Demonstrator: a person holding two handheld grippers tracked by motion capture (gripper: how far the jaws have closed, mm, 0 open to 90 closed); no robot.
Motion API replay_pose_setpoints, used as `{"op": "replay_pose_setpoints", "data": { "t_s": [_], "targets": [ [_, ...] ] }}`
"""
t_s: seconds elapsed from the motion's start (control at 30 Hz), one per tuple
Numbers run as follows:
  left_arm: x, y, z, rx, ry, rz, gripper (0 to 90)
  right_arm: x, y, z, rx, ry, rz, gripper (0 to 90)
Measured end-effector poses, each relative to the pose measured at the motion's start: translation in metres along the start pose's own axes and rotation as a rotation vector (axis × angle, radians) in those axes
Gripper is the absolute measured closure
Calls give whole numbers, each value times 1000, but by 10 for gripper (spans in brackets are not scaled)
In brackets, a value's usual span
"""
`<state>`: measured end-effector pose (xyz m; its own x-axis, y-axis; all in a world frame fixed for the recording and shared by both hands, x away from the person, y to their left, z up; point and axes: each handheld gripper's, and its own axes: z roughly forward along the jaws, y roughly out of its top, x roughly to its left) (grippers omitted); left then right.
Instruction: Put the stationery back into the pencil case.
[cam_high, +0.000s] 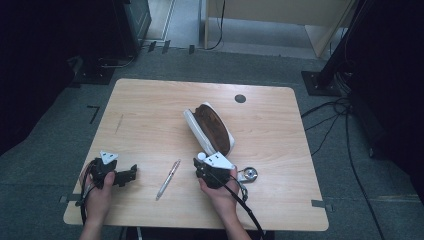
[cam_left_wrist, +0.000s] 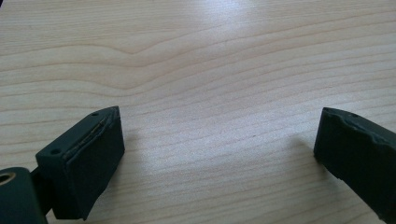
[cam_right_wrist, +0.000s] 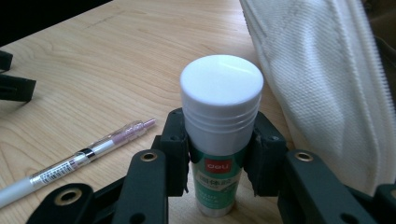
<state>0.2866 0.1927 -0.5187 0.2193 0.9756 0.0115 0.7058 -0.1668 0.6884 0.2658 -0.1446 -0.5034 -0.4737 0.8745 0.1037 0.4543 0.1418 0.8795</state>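
The wooden table is seen from the high view, with both forearms entering from the 6 o'clock edge. A white pencil case with a brown lining lies open near the table's centre, its long axis running from 11 to 5 o'clock.

The right hand is held near the front edge, wrist roughly straight, with the right gripper pointed toward 12 o'clock at the near end of the case. In the right gripper view its jaws are closed on a glue stick, white cap up, green label below; the stick stands upright on the table, pads pressed on both sides below the cap. The case is just beside it at 2 o'clock.

The left hand rests at the front left, its left gripper pointed toward 3 o'clock. Its jaws are spread wide over bare wood, nothing between them.

A pen lies between the two grippers, and a small metal object at 3 o'clock of the right gripper.
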Motion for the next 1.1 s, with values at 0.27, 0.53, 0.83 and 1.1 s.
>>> {"op": "replay_pose_setpoints", "data": {
  "t_s": [0.27, 0.53, 0.83, 1.1],
  "targets": [
    [0, 0, 0, 0, 0, 0, 19, 2, 0, -4, 6, 28, -14, 657],
    [0, 0, 0, 0, 0, 0, 19, -1, 6, -15, -16, 55, 0, 657],
    [0, 0, 0, 0, 0, 0, 18, -12, 22, -33, -50, 54, 26, 657],
    [0, 0, 0, 0, 0, 0, 18, -18, 37, -44, -72, 56, 30, 657]
  ]
}}
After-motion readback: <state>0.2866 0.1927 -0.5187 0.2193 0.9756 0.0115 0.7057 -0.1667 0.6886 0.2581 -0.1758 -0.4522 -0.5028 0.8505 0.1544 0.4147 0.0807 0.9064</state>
